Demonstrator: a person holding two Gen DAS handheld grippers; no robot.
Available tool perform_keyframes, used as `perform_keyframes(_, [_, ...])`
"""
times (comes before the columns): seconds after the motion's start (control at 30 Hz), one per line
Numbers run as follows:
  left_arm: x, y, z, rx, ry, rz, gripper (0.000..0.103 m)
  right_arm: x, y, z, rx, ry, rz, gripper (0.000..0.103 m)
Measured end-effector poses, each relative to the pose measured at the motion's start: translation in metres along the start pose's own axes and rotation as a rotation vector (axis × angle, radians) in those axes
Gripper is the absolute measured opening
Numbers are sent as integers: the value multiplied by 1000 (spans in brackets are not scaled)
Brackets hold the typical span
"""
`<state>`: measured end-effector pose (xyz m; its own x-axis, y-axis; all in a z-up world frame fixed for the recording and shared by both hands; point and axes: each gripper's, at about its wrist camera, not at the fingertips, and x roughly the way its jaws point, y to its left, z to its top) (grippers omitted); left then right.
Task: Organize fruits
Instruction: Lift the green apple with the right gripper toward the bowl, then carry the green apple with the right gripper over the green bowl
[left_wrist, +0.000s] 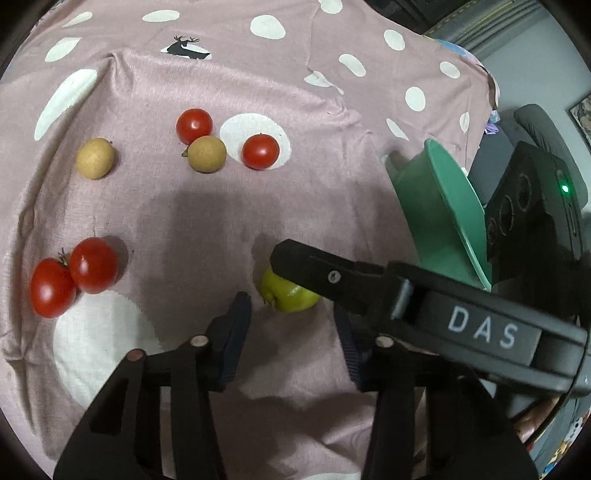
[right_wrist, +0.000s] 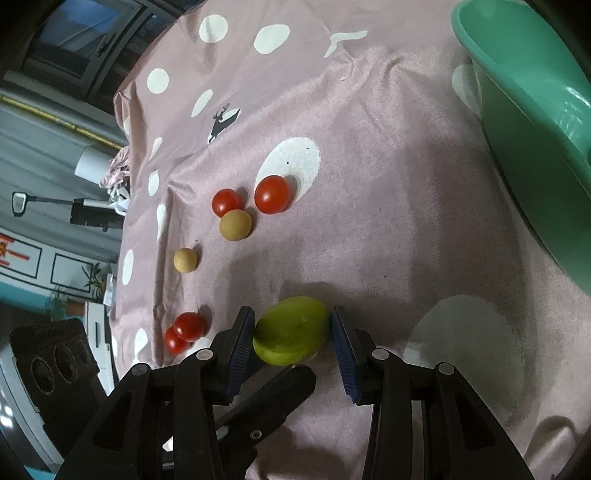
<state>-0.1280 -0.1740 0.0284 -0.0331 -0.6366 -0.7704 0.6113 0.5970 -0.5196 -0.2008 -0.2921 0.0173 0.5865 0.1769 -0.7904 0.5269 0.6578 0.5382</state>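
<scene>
The firm, smooth green fruit (right_wrist: 291, 330) is clamped across its middle by the right gripper (right_wrist: 293, 339); bruising is likely if squeezed.

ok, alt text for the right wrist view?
The right hand-held gripper grips a green fruit between its blue pads, on a pink cloth with white dots. Beyond lie four red tomatoes, in two pairs, and two tan round fruits. A green bowl sits at upper right.

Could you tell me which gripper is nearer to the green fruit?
Right. The right gripper has the green fruit between its fingers; the left gripper sits just short of it, fingers empty.
</scene>
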Motion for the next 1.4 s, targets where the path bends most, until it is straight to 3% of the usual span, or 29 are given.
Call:
perform_keyframes(0.13, [1,0,0,-4,-5,-7,33,0,0,0,4,-2,1,43])
perform_keyframes(0.4, [-2,-8,0,23,-28,1,33,-3,1,0,9,-16,4,43])
perform_keyframes(0.87, [-33,-37,-3,126,-154,5,33,-47,21,-5,-76,-156,55,43])
perform_keyframes(1.4, [-43,-89,-2,241,-257,-41,31,-104,12,-8,-127,-331,65,43])
